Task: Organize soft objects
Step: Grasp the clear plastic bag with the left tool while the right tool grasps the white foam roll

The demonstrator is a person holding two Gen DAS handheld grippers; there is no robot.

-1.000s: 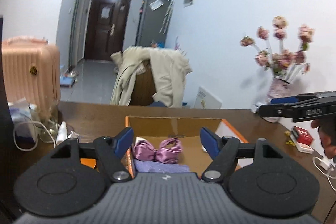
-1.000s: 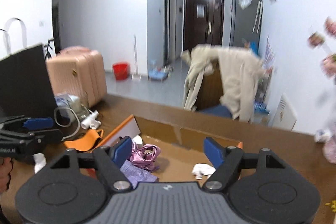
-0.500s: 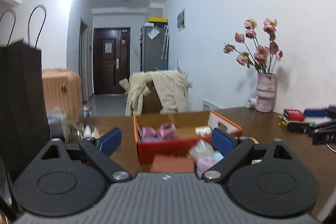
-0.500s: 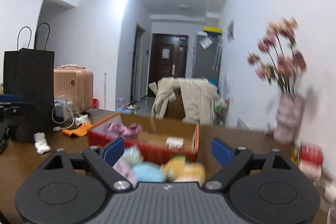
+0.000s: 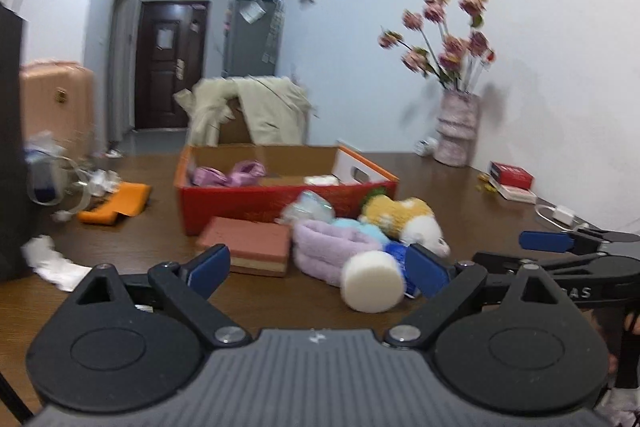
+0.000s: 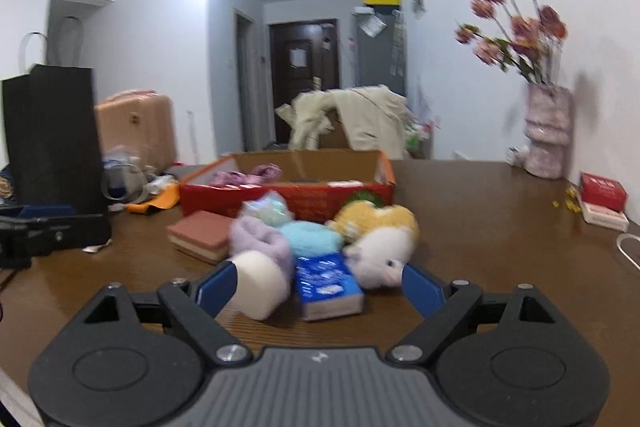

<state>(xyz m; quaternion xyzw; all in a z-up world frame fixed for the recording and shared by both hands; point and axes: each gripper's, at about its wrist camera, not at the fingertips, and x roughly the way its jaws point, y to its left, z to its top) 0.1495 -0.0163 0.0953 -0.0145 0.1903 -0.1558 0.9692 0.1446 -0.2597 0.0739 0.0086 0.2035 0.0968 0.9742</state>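
Observation:
A red cardboard box [image 5: 256,205] [image 6: 320,195] stands on the brown table and holds purple cloth [image 5: 230,174]. In front of it lies a pile of soft things: a yellow and white plush toy [image 5: 404,221] [image 6: 378,241], a lilac fluffy slipper [image 5: 328,247] [image 6: 260,239], a light blue fluffy piece [image 6: 310,241], a white foam cylinder [image 5: 372,287] [image 6: 260,285], a blue packet [image 6: 326,285] and a pink sponge block [image 5: 250,243] [image 6: 200,233]. My left gripper [image 5: 318,269] is open and empty, just before the pile. My right gripper [image 6: 320,287] is open, with the cylinder and packet between its fingers.
A black paper bag [image 6: 52,135] stands at the left with cables and an orange item [image 5: 116,205] beside it. A vase of flowers [image 5: 458,129] and a red box [image 5: 514,177] are at the right by the wall. A white charger [image 5: 562,215] lies near the right edge.
Both grippers have pulled back from above the box and dropped low toward the table. The pile of soft things now fills the foreground.

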